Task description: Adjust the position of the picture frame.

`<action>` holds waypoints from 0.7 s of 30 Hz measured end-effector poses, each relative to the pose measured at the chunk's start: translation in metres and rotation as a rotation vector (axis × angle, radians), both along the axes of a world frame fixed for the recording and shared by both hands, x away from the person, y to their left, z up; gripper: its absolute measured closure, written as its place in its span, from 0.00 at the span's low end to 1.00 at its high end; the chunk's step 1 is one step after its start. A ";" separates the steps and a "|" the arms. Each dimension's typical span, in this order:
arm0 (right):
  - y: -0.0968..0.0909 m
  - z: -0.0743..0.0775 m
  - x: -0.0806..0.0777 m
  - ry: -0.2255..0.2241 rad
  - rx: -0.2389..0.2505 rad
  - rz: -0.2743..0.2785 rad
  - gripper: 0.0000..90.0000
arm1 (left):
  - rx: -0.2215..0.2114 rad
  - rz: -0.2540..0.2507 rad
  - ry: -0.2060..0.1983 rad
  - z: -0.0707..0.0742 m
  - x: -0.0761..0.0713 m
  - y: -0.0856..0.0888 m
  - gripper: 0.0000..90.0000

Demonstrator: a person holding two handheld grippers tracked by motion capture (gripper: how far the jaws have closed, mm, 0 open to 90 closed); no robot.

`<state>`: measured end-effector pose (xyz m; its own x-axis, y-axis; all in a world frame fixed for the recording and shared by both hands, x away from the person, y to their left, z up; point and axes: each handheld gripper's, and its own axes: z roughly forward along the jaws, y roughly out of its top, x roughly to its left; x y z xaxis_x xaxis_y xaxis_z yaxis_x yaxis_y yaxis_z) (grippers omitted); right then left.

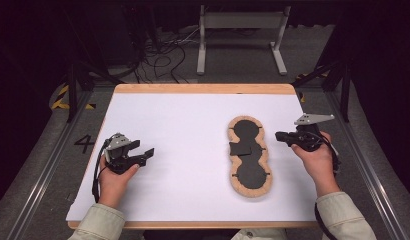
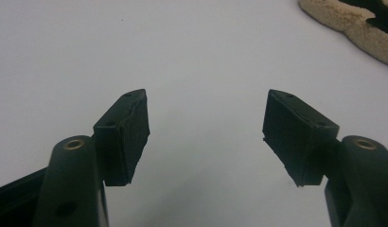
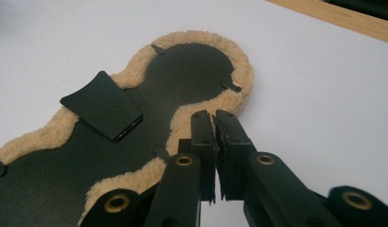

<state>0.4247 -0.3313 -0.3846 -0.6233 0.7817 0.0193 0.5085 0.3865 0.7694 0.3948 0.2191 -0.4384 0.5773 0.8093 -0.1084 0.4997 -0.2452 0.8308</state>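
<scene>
A black peanut-shaped pad with a tan fleece rim (image 1: 249,156) lies flat on the white table top, right of centre. A small black flap (image 3: 103,104) lies raised across its narrow waist. My right gripper (image 1: 280,136) sits just right of the pad's waist, pointing left at it; its jaws are shut with nothing between them, tips (image 3: 213,115) over the fleece edge. At the left, my left gripper (image 1: 144,152) rests low over the table with its jaws open and empty (image 2: 206,127). A corner of the fleece pad (image 2: 353,26) shows far off in the left gripper view.
The white sheet (image 1: 178,130) covers a wooden table whose far edge (image 1: 203,88) shows as a light strip. Beyond it stand a grey metal frame (image 1: 241,35) and loose cables on the floor. Metal rails run along both sides of the table.
</scene>
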 end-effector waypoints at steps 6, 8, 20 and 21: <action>0.007 -0.006 0.015 0.044 -0.037 -0.016 1.00 | 0.012 -0.004 -0.001 -0.001 0.000 -0.002 0.37; 0.008 -0.009 0.019 0.060 -0.047 -0.021 1.00 | 0.012 -0.007 0.004 -0.001 0.000 -0.002 0.36; 0.012 -0.022 0.029 0.160 -0.128 -0.021 1.00 | 0.011 -0.011 0.014 -0.001 0.001 -0.003 0.36; 0.013 -0.023 0.030 0.165 -0.130 -0.024 1.00 | 0.010 -0.011 0.014 -0.001 0.001 -0.003 0.36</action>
<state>0.4551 -0.3184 -0.4072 -0.6011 0.7990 0.0179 0.6341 0.4631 0.6192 0.3955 0.2164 -0.4397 0.5847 0.8040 -0.1083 0.5082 -0.2589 0.8214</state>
